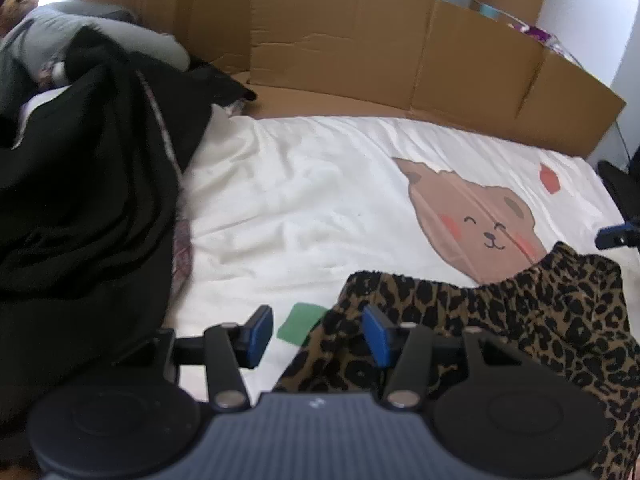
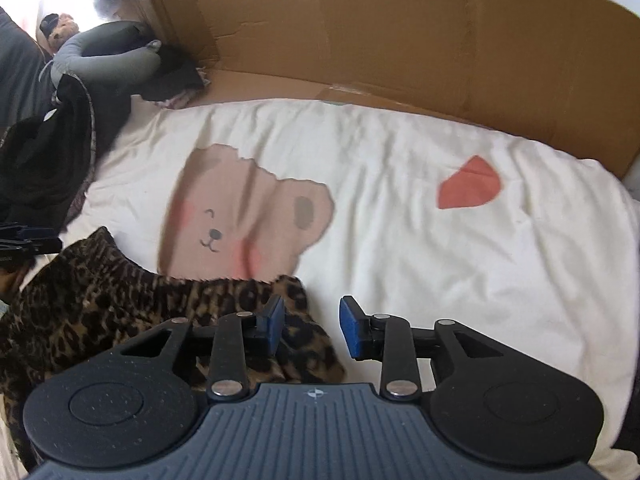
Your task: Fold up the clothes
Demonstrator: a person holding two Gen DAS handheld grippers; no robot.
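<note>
A leopard-print garment [image 1: 500, 320] with an elastic waistband lies on the white bear-print bedsheet [image 1: 304, 204], near the front edge. My left gripper [image 1: 318, 336] is open over its left corner, the right pad above the cloth and the left pad over bare sheet. In the right wrist view the same garment [image 2: 120, 300] spreads to the lower left. My right gripper [image 2: 312, 330] is open at its right corner, with the left pad over the fabric and the right pad over the sheet [image 2: 440, 280]. Neither holds anything.
A heap of black clothes [image 1: 88, 200] fills the left side of the bed, with a grey garment [image 1: 100, 32] behind it. Flattened cardboard [image 1: 400, 60] lines the far edge. A green patch [image 1: 302, 324] is printed on the sheet.
</note>
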